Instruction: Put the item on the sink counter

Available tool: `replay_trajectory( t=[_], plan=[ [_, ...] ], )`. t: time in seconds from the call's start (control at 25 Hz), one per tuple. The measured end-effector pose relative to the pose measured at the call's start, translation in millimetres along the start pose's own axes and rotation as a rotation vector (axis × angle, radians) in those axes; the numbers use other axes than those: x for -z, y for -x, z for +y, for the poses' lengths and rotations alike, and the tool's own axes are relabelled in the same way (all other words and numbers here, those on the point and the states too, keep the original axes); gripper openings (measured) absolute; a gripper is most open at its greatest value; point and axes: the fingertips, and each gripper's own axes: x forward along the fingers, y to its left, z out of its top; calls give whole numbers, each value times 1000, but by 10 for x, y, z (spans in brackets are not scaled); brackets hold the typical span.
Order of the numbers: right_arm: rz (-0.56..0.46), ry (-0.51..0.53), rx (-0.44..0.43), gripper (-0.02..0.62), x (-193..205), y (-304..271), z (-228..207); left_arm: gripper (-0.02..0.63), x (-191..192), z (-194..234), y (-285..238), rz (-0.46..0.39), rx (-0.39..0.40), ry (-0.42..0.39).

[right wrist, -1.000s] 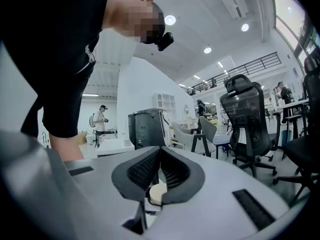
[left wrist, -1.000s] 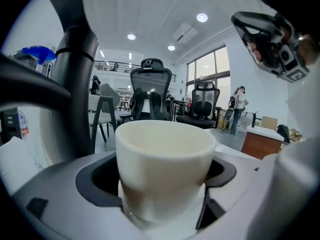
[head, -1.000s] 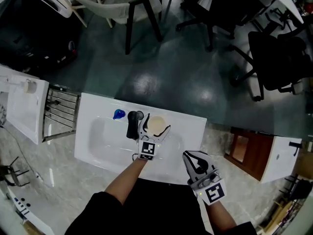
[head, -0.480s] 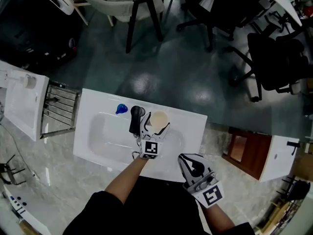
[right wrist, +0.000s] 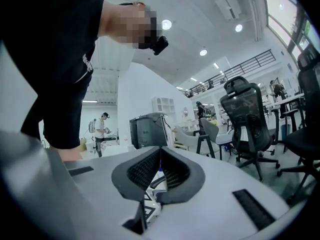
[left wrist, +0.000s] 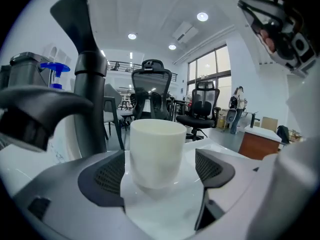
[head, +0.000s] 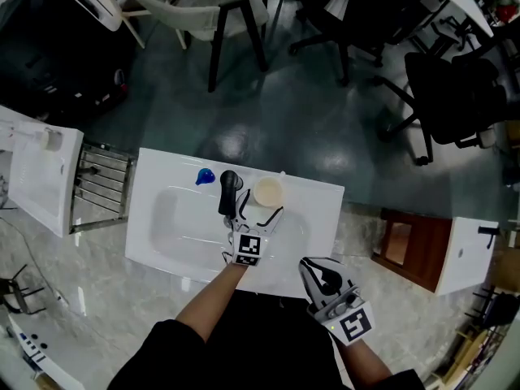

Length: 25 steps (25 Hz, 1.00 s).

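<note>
A cream cup [head: 268, 192] stands upright on the white sink counter [head: 318, 216], right of the black faucet [head: 228, 192]. My left gripper [head: 260, 214] is open just in front of the cup, its tips at the cup's near side. In the left gripper view the cup [left wrist: 156, 151] sits on the counter between the spread pads of the left gripper [left wrist: 160, 179], with a gap on each side. The faucet [left wrist: 84, 79] rises at the left there. My right gripper [head: 322, 277] hovers off the counter's near edge, shut and empty; its pads [right wrist: 172, 176] meet.
A small blue object [head: 204, 176] lies on the counter left of the faucet. The basin [head: 183, 222] fills the counter's left half. A metal rack [head: 101, 187] and a white unit [head: 36, 177] stand to the left, a brown cabinet [head: 405, 250] to the right, chairs [head: 223, 6] beyond.
The left gripper has drawn back toward me, and the cup that sat deep between its jaws now stands at their tips. The right gripper has stayed near my body.
</note>
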Motion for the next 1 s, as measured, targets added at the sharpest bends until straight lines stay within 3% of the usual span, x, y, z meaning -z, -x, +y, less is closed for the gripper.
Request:
replay_trajectory(
  t=[0.32, 0.56, 0.68, 1.0],
  plan=[
    [-38, 12, 71, 32, -100, 119, 76, 430, 39, -277, 571, 19, 74, 109],
    [-33, 37, 110, 32, -126, 186, 297, 431, -382, -546, 1250, -49, 200, 97],
    [-46, 35, 183, 32, -192, 250, 438, 430, -720, -575, 1633, -107, 246, 92],
    [-39, 42, 309, 32, -267, 359, 998, 430, -1288, -459, 2598, -192, 221, 98]
  ],
)
